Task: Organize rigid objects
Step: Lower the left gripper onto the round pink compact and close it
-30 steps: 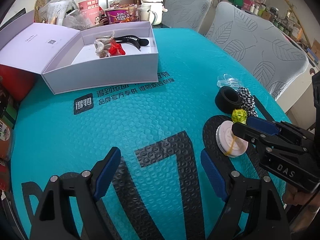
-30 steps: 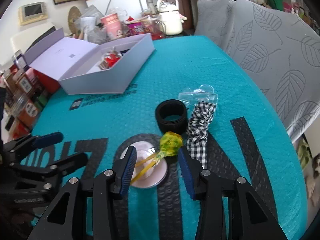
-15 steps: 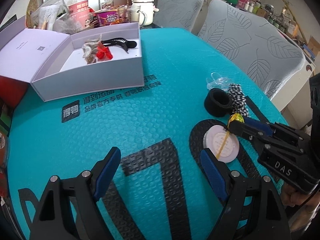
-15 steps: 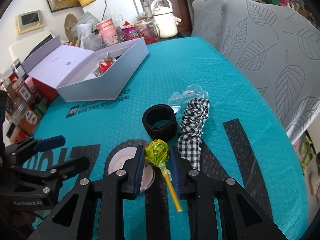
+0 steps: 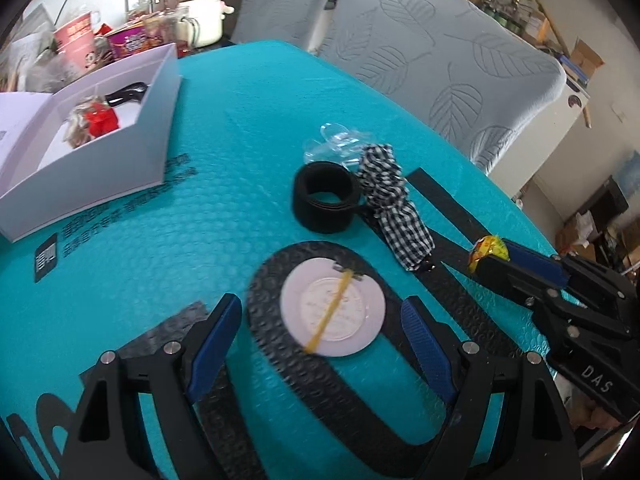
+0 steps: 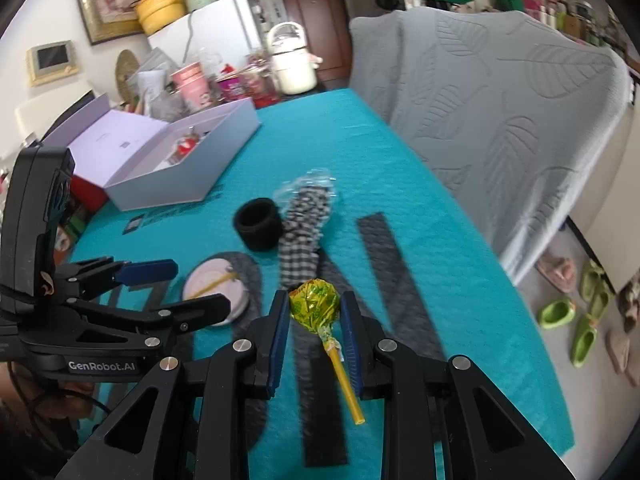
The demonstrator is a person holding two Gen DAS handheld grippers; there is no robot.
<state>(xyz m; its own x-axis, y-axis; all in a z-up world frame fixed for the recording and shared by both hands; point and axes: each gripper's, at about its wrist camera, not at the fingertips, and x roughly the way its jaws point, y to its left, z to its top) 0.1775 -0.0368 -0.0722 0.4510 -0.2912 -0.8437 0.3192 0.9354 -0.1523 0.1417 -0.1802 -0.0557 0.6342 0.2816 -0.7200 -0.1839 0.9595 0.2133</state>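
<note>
My right gripper (image 6: 314, 314) is shut on a yellow-wrapped lollipop (image 6: 314, 306) and holds it above the teal mat, stick hanging down. It also shows in the left wrist view (image 5: 490, 249), at the right. My left gripper (image 5: 320, 328) is open and empty, just in front of a white round lid (image 5: 333, 317) with a yellow rubber band (image 5: 330, 314) on it. A black ring (image 5: 325, 202), a checked scrunchie (image 5: 394, 204) and a clear plastic piece (image 5: 334, 144) lie beyond. The open white box (image 5: 154, 120) holds a red item and a black clip.
The box lid (image 6: 108, 136) lies open to the left. A white kettle (image 5: 200, 8), cups and snack packs crowd the far edge. Two grey leaf-patterned chairs (image 5: 448, 64) stand along the right side. The teal mat (image 5: 200, 240) covers the table.
My right gripper has closed on the lollipop, lifted it off the white lid and drawn it back to the right. My left gripper has moved right, toward the lid.
</note>
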